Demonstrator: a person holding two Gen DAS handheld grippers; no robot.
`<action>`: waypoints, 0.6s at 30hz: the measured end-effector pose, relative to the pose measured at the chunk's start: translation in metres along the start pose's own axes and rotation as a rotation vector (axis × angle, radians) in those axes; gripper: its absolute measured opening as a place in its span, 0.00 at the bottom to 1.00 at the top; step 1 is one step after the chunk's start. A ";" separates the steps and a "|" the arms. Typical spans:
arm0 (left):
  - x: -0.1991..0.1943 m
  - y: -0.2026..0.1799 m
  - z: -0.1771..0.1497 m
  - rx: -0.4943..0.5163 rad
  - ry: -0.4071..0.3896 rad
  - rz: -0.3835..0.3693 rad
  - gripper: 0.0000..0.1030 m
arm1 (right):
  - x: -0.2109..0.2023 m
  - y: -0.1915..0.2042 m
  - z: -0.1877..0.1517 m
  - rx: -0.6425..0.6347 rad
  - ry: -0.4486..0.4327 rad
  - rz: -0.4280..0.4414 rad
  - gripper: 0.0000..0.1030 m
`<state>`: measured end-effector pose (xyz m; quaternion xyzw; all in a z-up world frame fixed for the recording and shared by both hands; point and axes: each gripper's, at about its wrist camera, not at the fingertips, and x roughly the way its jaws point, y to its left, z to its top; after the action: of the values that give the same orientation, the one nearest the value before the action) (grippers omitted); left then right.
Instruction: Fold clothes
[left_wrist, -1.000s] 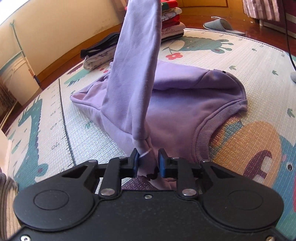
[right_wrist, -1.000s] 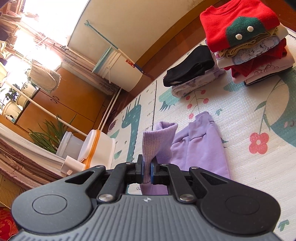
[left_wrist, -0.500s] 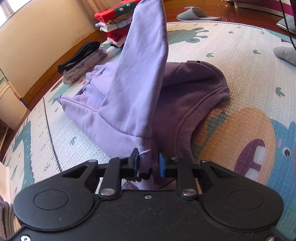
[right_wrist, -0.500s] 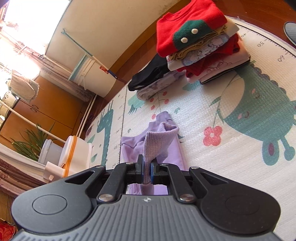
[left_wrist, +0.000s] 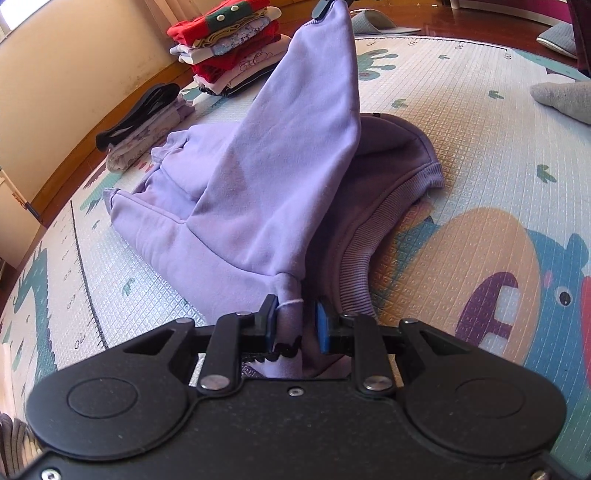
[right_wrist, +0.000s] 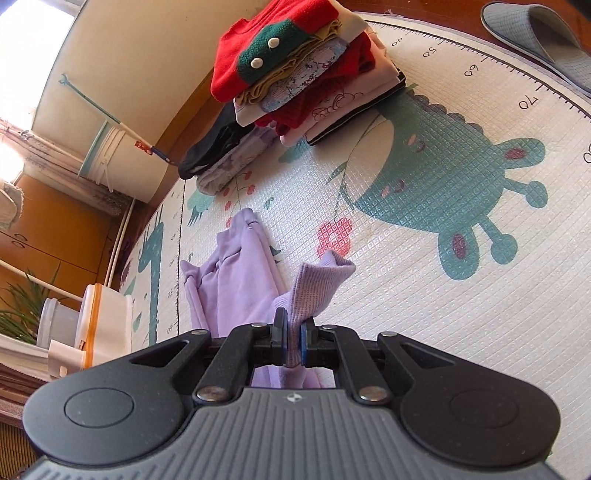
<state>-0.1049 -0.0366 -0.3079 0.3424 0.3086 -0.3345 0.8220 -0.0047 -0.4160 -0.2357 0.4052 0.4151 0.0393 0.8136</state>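
Observation:
A lilac sweatshirt (left_wrist: 236, 206) lies on the patterned play mat (left_wrist: 461, 122), its ribbed hem (left_wrist: 362, 266) curving to the right. My left gripper (left_wrist: 294, 326) is shut on a bunched fold of the sweatshirt near its lower edge. One sleeve rises steeply from there to the top of the left wrist view, where the other gripper's tip pinches it. In the right wrist view my right gripper (right_wrist: 291, 341) is shut on the sleeve's ribbed cuff (right_wrist: 321, 284), held above the mat, with the rest of the sweatshirt (right_wrist: 236, 280) hanging to the left below.
A tall stack of folded clothes (right_wrist: 295, 74) with a red top sits at the mat's far edge, a smaller black-topped pile (right_wrist: 218, 155) beside it. Grey slippers (right_wrist: 535, 33) lie on the wooden floor. A grey sock (left_wrist: 565, 99) is at right. White tubs (right_wrist: 96, 332) stand at left.
The right gripper has come down and forward with the cuff, so the raised sleeve now leans lower over the sweatshirt body. The left gripper keeps its hold and has rolled a little.

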 end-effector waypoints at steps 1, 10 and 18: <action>0.001 0.000 0.001 0.000 0.002 -0.010 0.21 | 0.001 0.001 -0.001 -0.009 0.007 -0.006 0.08; -0.028 0.079 0.000 -0.328 -0.064 -0.211 0.22 | 0.003 0.004 0.000 -0.025 0.006 -0.016 0.09; -0.019 0.111 -0.009 -0.471 -0.075 -0.225 0.22 | -0.011 0.019 0.001 -0.022 -0.022 0.032 0.08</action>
<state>-0.0338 0.0372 -0.2599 0.0924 0.3833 -0.3552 0.8475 -0.0055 -0.4081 -0.2151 0.4033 0.3993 0.0527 0.8217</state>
